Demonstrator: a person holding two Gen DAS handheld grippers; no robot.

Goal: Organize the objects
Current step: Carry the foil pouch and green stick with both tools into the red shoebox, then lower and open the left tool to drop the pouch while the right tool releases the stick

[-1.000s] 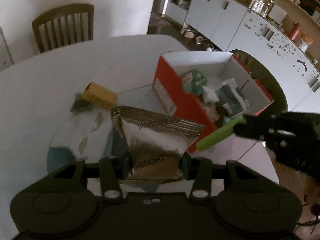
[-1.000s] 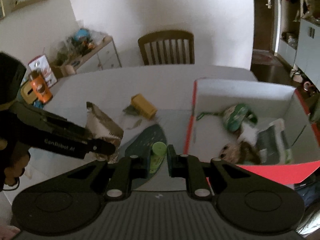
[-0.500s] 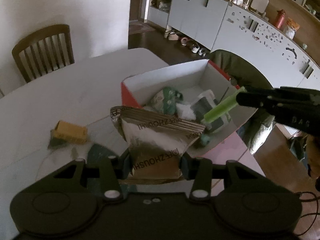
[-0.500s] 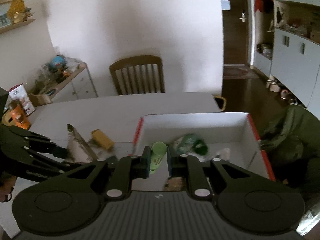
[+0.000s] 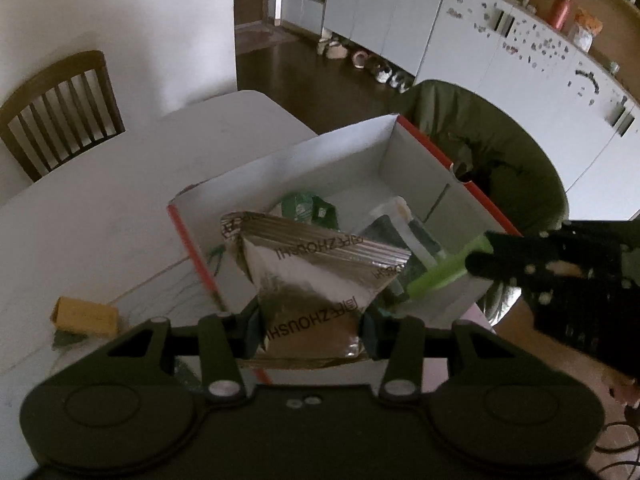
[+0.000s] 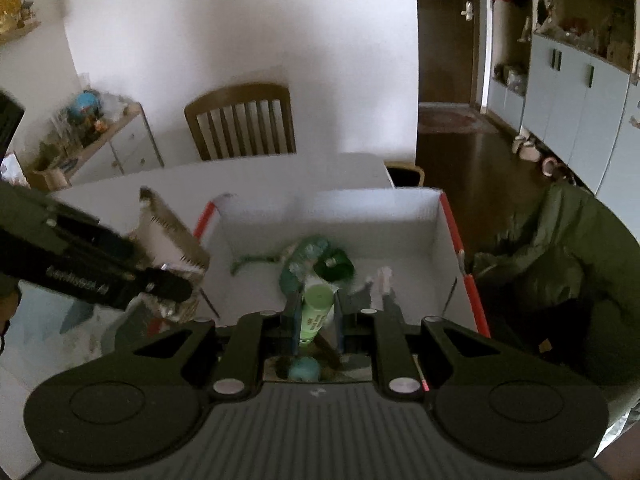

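- My left gripper point(image 5: 310, 326) is clamping the lower edge of a silver foil pouch point(image 5: 316, 276), its jaws pressing on both sides of the pouch.
- The pouch is standing up between the fingers, hanging over the near left corner of the red cardboard box point(image 5: 436, 152) with the white inside.
- My right gripper point(image 6: 316, 320) is pinching a light green tube point(image 6: 316, 308), jaws closed tight on it, the tube pointing forward over the box interior.
- In the left wrist view, that tube point(image 5: 444, 272) is sticking out of the right gripper above the box's near right side.
- The box is sitting on the white table point(image 5: 100, 216) and is holding a green packet point(image 6: 320, 258) and a few other wrapped items I cannot identify.
- A small yellow box point(image 5: 84, 315) is lying on the table, left of the red box and apart from it.
- A wooden chair point(image 6: 242, 120) is standing at the table's far side.
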